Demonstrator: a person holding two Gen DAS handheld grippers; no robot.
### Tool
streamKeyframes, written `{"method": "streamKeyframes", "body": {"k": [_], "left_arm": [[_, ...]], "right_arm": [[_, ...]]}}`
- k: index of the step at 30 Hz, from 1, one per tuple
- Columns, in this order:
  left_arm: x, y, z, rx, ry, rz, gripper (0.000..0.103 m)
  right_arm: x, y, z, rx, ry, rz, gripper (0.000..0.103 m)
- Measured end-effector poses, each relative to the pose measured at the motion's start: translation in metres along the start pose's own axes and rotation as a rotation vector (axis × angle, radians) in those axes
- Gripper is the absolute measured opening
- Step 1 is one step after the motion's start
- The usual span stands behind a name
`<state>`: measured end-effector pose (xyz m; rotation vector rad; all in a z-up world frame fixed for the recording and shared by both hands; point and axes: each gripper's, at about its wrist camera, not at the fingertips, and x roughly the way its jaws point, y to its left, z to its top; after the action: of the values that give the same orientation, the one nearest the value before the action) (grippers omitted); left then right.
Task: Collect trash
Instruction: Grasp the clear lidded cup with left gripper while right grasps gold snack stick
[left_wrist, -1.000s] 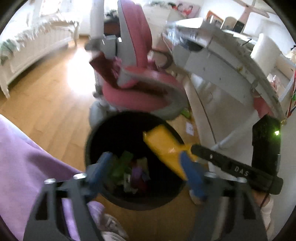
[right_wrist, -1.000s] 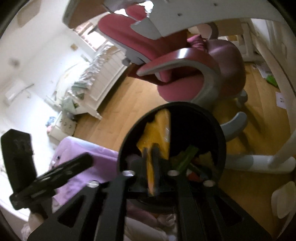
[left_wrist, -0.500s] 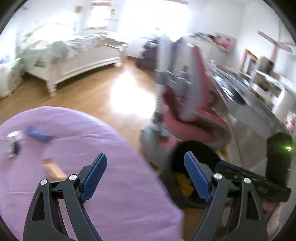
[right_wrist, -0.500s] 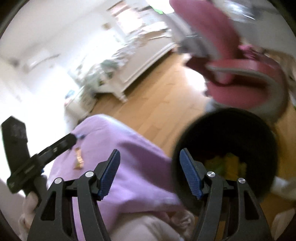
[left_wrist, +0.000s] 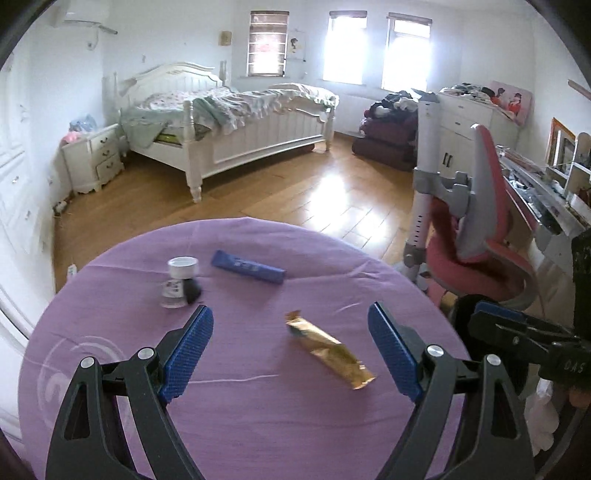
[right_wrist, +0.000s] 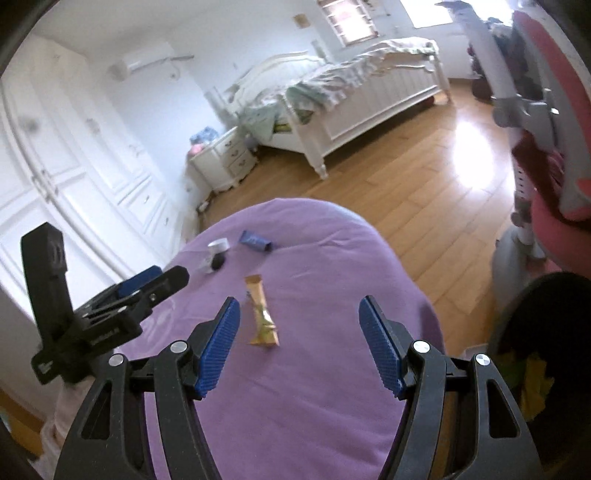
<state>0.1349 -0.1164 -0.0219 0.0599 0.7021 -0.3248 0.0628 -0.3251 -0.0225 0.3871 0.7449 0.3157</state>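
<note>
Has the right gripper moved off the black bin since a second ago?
Yes. The right gripper has swung left from the black bin, now over the purple table, jaws just opened, empty.

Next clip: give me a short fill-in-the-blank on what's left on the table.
The round table's cloth is ____.
The crumpled foil wrapper nearest the grippers is ____ coloured.
The flat tube beside the small clear bottle is ____.
The black bin holds a ____ wrapper.
Missing: purple; gold; blue; yellow
</note>
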Motion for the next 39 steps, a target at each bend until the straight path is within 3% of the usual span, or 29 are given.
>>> {"method": "streamKeyframes", "body": {"k": [15,21,26,32,34,36,37,39], "left_arm": [[0.023,0.049,-0.005,-0.037,0.046,0.042,0.085],[0.063,0.116,-0.002,-0.18,0.136,0.109,0.085],[0.088,0.127,0.0,-0.153,0.196,0.112,0.085],[0.111,0.126,0.009,-0.114,0.223,0.142,0.085],[0.116,0.123,0.011,-0.083,0.234,0.16,0.082],[0.114,0.119,0.01,-0.045,0.227,0.162,0.07],[0.111,0.117,0.01,-0.031,0.224,0.162,0.056],[0.106,0.115,0.008,-0.026,0.236,0.158,0.053]], "right_arm": [[0.053,0.025,0.005,-0.056,0.081,0.028,0.067],[0.091,0.044,0.006,-0.144,0.186,0.044,0.067],[0.126,0.057,0.004,-0.201,0.271,0.024,0.067],[0.142,0.063,0.0,-0.241,0.289,-0.038,0.066],[0.142,0.065,-0.002,-0.264,0.28,-0.069,0.056],[0.141,0.067,-0.005,-0.294,0.266,-0.108,0.041],[0.142,0.066,-0.006,-0.303,0.263,-0.118,0.029],[0.138,0.062,-0.008,-0.288,0.26,-0.112,0.014]]}}
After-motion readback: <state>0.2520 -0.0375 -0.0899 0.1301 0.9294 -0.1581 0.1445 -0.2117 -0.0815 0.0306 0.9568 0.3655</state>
